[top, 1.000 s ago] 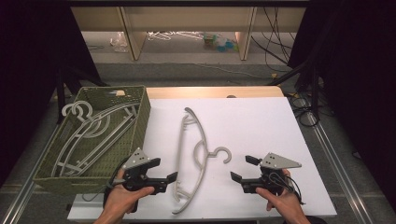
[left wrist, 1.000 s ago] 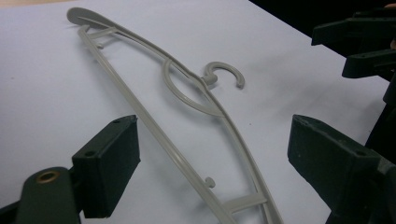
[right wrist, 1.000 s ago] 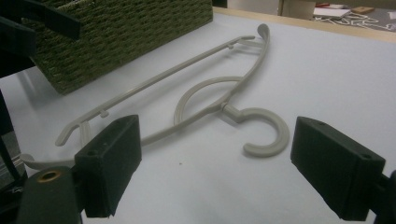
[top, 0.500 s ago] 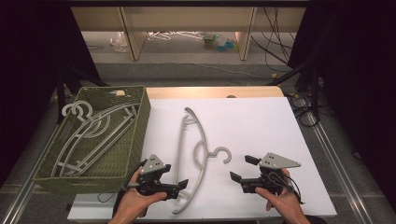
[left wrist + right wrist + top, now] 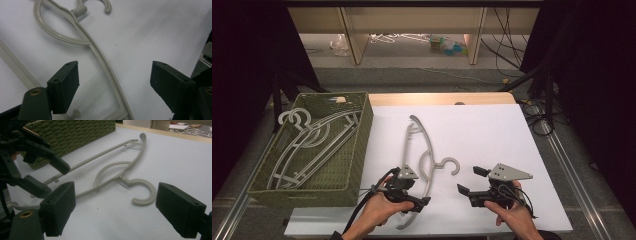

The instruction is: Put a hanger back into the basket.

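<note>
Between the left claw's [image 5: 115,82] spread pads, which have just been narrowing, the grey hanger's [image 5: 424,150] arm lies untouched on the white table [image 5: 492,130]. Approach step; next: close squarely on it. Right claw [image 5: 472,182] gapes, empty.

— How's the light? 
— Bright on the white table [image 5: 492,135], which nearly washes out in the high view; the room to either side falls off into black. Light comes from overhead, so the hanger [image 5: 419,165] throws only a thin, soft shadow. 
— Any blur? 
— The high view is soft and grainy (fine detail in the basket [image 5: 357,150] smears). In the left gripper view the near jaws are out of focus and the picture is dimmer, greyish. The right gripper view is clearer, with the far edge hazy.
</note>
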Available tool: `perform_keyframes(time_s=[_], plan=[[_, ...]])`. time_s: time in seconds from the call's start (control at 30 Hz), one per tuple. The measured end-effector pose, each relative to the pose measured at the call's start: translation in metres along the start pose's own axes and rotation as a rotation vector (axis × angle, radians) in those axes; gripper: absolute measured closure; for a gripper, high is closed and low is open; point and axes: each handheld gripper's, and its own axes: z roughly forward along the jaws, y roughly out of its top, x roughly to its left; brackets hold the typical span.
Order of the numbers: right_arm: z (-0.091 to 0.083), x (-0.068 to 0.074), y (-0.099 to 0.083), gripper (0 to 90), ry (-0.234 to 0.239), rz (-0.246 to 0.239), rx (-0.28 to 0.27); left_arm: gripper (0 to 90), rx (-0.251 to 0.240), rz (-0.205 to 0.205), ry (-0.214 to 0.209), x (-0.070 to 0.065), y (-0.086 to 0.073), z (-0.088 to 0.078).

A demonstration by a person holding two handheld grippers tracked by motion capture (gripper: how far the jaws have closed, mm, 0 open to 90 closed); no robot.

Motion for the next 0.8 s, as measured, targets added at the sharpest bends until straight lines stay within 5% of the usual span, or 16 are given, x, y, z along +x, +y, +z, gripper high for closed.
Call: perform_keyframes(time_s=[0.03, 0.1, 0.3, 0.43, 0.6, 0.8], plan=[[-0.001, 0.0, 0.0, 17.3, 0.0, -0.001, 0.013, 23.8, 0.018, 0.031, 0.015, 0.001, 0.002, 0.003], [0.0, 0.0, 0.0, 17.1, 0.006, -0.002, -0.006, 25.2, 0.032, 0.031, 0.034, 0.001, 0.004, 0.012], [0.0, 0.0, 0.0, 17.1, 0.01, -0.005, -0.009, 34.1, 0.099, 0.001, 0.018, 0.007, 0.015, 0.028], [0.0, 0.001, 0.001, 16.9, 0.009, -0.007, -0.009, 35.0, 0.159, 0.029, 0.014, 0.009, 0.021, 0.039], [-0.001, 0.002, 0.001, 16.5, 0.02, 0.013, 0.002, 34.9, 0.179, 0.008, 0.034, 0.014, 0.022, 0.05], [-0.001, 0.002, 0.001, 16.3, 0.021, 0.009, 0.01, 45.9, 0.183, 0.022, 0.059, 0.016, 0.027, 0.054]])
